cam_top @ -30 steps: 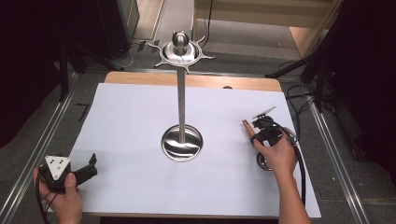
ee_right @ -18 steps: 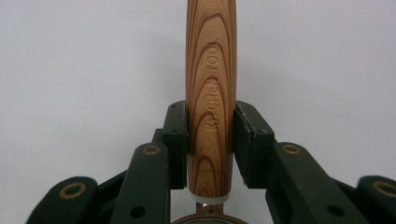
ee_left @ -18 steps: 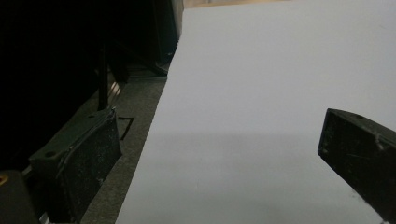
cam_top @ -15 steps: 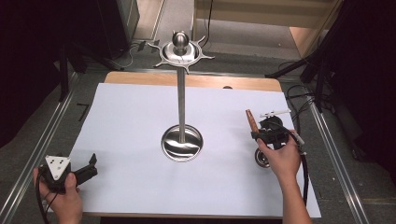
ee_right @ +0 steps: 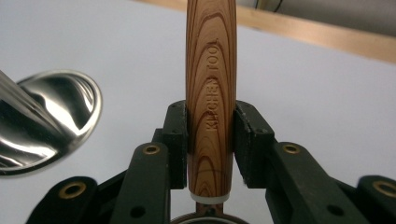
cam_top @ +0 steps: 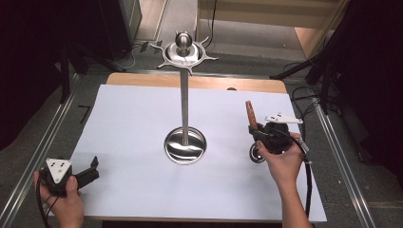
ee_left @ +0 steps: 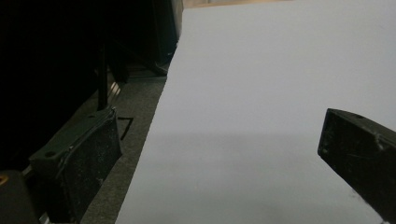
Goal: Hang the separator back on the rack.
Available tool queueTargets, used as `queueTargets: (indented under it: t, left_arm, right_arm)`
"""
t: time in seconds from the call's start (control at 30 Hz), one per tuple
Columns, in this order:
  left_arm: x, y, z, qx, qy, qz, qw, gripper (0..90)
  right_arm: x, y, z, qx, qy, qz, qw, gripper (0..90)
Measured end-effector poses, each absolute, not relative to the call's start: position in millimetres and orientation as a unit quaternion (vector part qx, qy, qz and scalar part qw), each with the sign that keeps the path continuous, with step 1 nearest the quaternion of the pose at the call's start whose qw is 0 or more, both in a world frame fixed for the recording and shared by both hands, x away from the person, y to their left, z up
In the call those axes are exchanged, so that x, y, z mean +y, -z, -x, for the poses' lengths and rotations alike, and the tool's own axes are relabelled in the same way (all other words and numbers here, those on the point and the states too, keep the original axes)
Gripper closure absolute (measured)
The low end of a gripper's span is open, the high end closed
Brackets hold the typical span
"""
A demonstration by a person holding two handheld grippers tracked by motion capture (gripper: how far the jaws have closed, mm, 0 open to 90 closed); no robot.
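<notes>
You're clamping wooden handle (ee_right: pixel 211 93) in right gripper (ee_right: pixel 211 140), jaws pressing both its sides near lower end. Risk: tool pivoting in that low grip, striking hanging stand (cam_top: pixel 184 80) near it. Left gripper (ee_left: pixel 224 154) is idling wide, gripping nothing, at white sheet (cam_top: pixel 142 137) corner.

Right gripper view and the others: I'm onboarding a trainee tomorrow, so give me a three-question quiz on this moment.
1. True or false: the right gripper is shut on the wooden handle.
2. The left gripper is: A) open, B) shut on the stand, C) holding a cup.
3. What words are printed on the handle?

Key
1. True; its fingers press both sides.
2. A; it sits over the white sheet, apart from the stand.
3. KITCHEN TOOL.
</notes>
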State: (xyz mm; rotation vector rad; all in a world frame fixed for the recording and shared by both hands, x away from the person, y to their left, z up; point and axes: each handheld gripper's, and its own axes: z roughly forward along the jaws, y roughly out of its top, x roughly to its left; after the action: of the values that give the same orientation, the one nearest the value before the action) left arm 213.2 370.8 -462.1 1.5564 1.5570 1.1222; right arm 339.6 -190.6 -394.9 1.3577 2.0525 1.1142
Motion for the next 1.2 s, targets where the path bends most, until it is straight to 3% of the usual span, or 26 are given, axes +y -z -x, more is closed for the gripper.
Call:
queueTargets:
  t: [0.57, 1.2]
  left_arm:
    - [370.4, 462.2, -213.4, 0.594, -0.43, -0.595, 0.33, 0.3]
    - [370.6, 462.0, -213.4, 0.594, -0.429, -0.596, 0.328, 0.3]
  right_arm:
    - [-171.7, 369.3, -314.5, 0.677, -0.543, -0.424, 0.258, 69.6]
    - [-147.3, 338.4, -297.3, 0.648, -0.604, -0.371, 0.279, 69.6]
